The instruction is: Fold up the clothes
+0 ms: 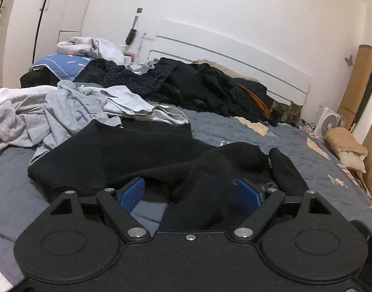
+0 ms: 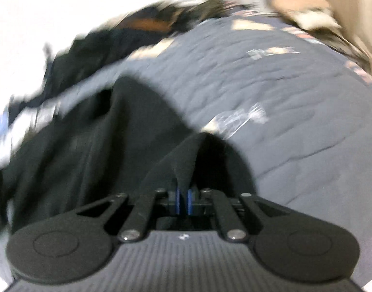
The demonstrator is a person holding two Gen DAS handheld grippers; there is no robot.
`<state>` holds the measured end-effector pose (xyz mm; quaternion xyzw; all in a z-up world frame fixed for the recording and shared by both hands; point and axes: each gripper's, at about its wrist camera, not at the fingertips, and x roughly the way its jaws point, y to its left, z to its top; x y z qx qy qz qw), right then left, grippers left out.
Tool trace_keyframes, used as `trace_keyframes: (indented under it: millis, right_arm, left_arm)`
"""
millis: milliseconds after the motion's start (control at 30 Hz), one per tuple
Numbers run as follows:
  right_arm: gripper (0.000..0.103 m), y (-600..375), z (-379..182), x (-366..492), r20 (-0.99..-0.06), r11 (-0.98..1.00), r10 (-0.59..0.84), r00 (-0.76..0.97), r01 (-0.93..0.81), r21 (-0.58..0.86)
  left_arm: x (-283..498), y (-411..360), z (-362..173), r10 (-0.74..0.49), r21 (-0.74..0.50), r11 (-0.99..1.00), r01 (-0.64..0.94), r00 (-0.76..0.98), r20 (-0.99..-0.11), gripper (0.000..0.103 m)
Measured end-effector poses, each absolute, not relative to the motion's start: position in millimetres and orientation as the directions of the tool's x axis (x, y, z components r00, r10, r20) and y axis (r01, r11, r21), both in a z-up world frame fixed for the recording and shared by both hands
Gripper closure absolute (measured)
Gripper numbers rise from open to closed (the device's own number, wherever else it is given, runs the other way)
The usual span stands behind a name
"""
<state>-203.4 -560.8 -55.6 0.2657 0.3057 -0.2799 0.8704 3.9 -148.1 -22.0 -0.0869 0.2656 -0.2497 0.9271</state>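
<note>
A black garment lies spread on the grey quilt of a bed. My left gripper hovers low over its near edge with the jaws wide apart. A raised fold of the black cloth runs between the blue pads, and neither pad presses on it. In the blurred right wrist view, my right gripper is shut on a pinched ridge of the same black garment, whose cloth rises in a peak from the pads. The quilt stretches beyond it.
A heap of light grey clothes lies to the left of the black garment. Behind it a pile of dark clothes lies against the white headboard. A cat rests near the headboard. A tan pillow and a white fan are at the right.
</note>
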Motion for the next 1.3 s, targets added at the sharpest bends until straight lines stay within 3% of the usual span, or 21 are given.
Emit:
trace_keyframes:
  millis: [200,300,500,633,767,1067,1300]
  right_arm:
    - [0.098,-636,-32,-222,-0.555,0.490,-0.545,0.628,0.776,0.398]
    - [0.097,-674,-37,-220,-0.545,0.423,-0.603,0.582,0.813,0.400]
    - [0.095,-727,-63,-203,-0.725,0.498,-0.416,0.548,0.805,0.322]
    - [0.093,-725,-50,-214,-0.755,0.568,-0.350,0.555,0.767,0.300]
    - [0.075,-715,-25,-232,-0.763,0.610,-0.385,0.519,0.764,0.211]
    - [0.048,-638,-1,-265,-0.708,0.764,-0.466,0.530,0.645,-0.021]
    - [0.041,-582,-27,-266,-0.737,0.862,-0.431,0.521,0.478,-0.166]
  left_arm:
    - [4,-153,-21,-0.522,-0.295,0.852,0.432,0.732,-0.438,0.020]
    - [6,-155,-23,-0.521,-0.291,0.853,0.433,0.729,-0.444,0.020]
    - [14,-158,-30,-0.523,-0.290,0.852,0.436,0.709,-0.472,0.020]
    - [15,-158,-30,-0.531,-0.291,0.848,0.444,0.706,-0.469,0.020]
    - [10,-158,-29,-0.536,-0.286,0.844,0.454,0.706,-0.463,0.020]
    - [1,-161,-27,-0.554,-0.284,0.832,0.477,0.695,-0.458,0.020]
    - [-10,-173,-27,-0.577,-0.258,0.815,0.520,0.679,-0.454,0.020]
